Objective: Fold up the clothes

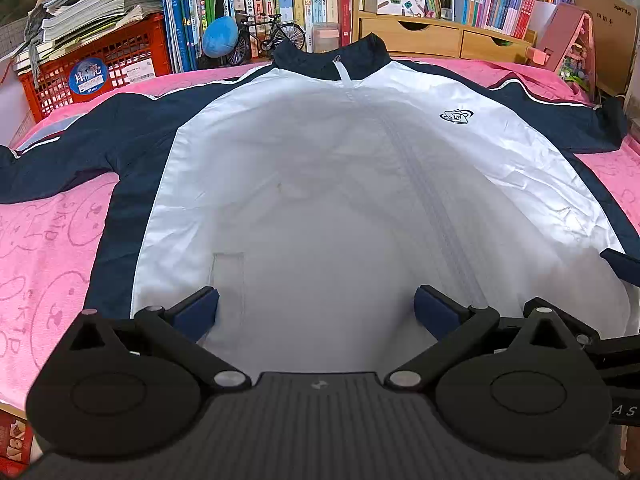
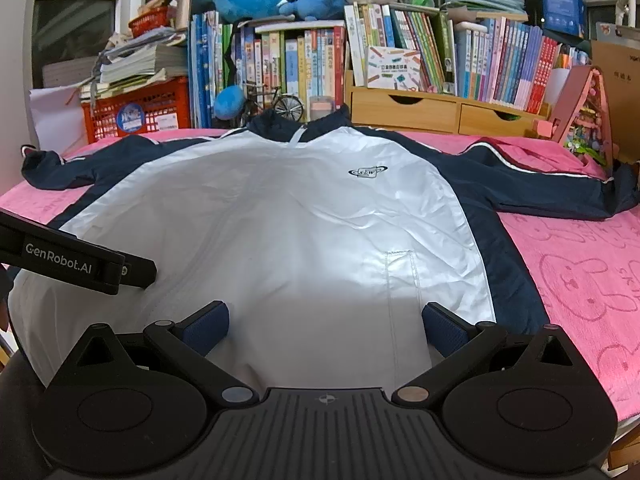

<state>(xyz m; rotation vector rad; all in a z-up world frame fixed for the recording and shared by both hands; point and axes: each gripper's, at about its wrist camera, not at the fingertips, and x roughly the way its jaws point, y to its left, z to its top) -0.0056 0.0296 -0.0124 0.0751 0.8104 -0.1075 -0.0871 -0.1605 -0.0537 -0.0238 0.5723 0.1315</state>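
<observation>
One jacket (image 1: 304, 184), white front with navy sides, laid flat and face up on pink towel (image 1: 48, 248), collar toward the bookshelf (image 1: 256, 4), hem at the near edge. Zipped closed. Two sleeves spread sideways, cuffs reaching close to the towel's left and right edges. Bare pink strips either side of the body; wider on the right in the right wrist view (image 2: 580, 280). Two front pockets, one logo on the chest (image 2: 368, 171).

Left gripper (image 1: 316, 312) over the hem left of the zipper, jaws wide apart, nothing between them. Right gripper (image 2: 326, 326) over the hem near the right pocket, jaws also wide apart, empty. Contact with fabric: cannot tell.

Back edge crowded: red crate (image 1: 100, 68) with stacked papers, toy bicycle (image 1: 276, 36), blue plush (image 1: 220, 36), wooden drawer unit (image 1: 444, 38) with two drawers, pink stand (image 1: 568, 36) at right.
</observation>
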